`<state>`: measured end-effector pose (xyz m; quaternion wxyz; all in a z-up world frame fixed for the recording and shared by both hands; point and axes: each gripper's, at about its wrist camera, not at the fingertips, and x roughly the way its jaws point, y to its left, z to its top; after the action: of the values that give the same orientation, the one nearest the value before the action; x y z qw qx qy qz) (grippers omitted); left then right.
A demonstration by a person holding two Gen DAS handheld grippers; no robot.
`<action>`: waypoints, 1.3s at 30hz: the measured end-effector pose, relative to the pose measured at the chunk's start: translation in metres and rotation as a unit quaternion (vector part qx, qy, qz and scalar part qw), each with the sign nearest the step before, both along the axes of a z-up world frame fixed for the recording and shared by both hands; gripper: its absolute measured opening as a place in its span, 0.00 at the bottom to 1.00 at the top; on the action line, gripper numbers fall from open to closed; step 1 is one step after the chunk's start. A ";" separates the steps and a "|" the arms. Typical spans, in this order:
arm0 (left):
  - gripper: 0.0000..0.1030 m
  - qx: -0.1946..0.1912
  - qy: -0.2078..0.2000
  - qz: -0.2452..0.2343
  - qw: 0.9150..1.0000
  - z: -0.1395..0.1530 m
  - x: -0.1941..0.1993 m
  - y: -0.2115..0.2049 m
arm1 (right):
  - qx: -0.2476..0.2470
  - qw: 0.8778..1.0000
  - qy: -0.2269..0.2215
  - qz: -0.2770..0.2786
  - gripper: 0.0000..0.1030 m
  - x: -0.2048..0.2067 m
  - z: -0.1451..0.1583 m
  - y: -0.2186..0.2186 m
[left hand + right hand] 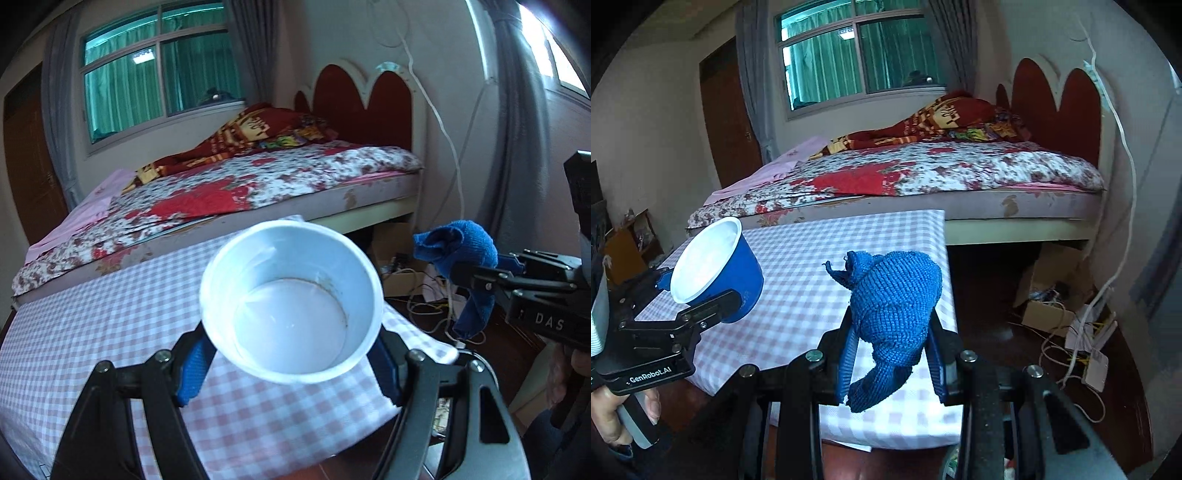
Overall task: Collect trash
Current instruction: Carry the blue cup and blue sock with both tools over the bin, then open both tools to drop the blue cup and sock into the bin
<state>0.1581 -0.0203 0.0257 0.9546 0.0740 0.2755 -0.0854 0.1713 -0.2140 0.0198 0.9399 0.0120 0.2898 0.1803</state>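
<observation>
On the left side, the left gripper (291, 354) is holding a cup (291, 306). The cup is blue outside and white inside, and it looks empty. The fingers (194, 369) are squeezing it from both sides, so they are standing fairly wide around it. The cup is hanging in the air above the surface (92, 332), which is wearing a pink and white checked cloth. A hand (613, 410) is gripping the handle of this tool at the bottom left of the right wrist view.

In the middle, behind the surface, a bed (229, 184) with a flowery cover is sitting under the window.

On the right side, the right gripper (894, 354) is holding a blue rag (897, 306). The fingers (846, 358) are nearly closed and are pinching the soft rag between them. One end of the rag is hanging down loose. The rag is up in the air too, over the right edge of the surface.

Farther right, a box (1045, 291) and some wires (1067, 350) are lying on the floor by the wall.

No bin is showing in either view, so I cannot tell where the trash is going. I think both things are being carried there now. To do this well, the left fingers should be squeezing softly, because a thin cup can crush or pop out. The right hand should be keeping the loose end of the rag away from the wires and the edge of the surface. Both hands should be moving slowly and not bumping each other.
</observation>
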 end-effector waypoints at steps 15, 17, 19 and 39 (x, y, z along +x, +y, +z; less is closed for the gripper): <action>0.72 -0.025 0.025 -0.073 0.997 -0.029 -0.031 -0.064 | -0.011 0.998 -0.002 -0.060 0.35 -0.050 -0.011 -0.072; 0.72 -0.027 0.034 -0.084 0.996 -0.036 -0.034 -0.074 | -0.014 0.998 0.004 -0.068 0.35 -0.055 -0.017 -0.080; 0.72 -0.028 0.041 -0.096 0.994 -0.042 -0.038 -0.084 | -0.018 0.997 0.011 -0.077 0.35 -0.063 -0.023 -0.091; 0.72 -0.017 0.123 -0.192 0.973 -0.117 -0.058 -0.175 | -0.039 0.986 0.102 -0.129 0.35 -0.101 -0.118 -0.166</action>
<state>0.1001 -0.1956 -0.0910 0.8802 0.0978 0.3701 -0.2806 0.0706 -0.3804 -0.0979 0.9204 0.0312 0.3871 0.0443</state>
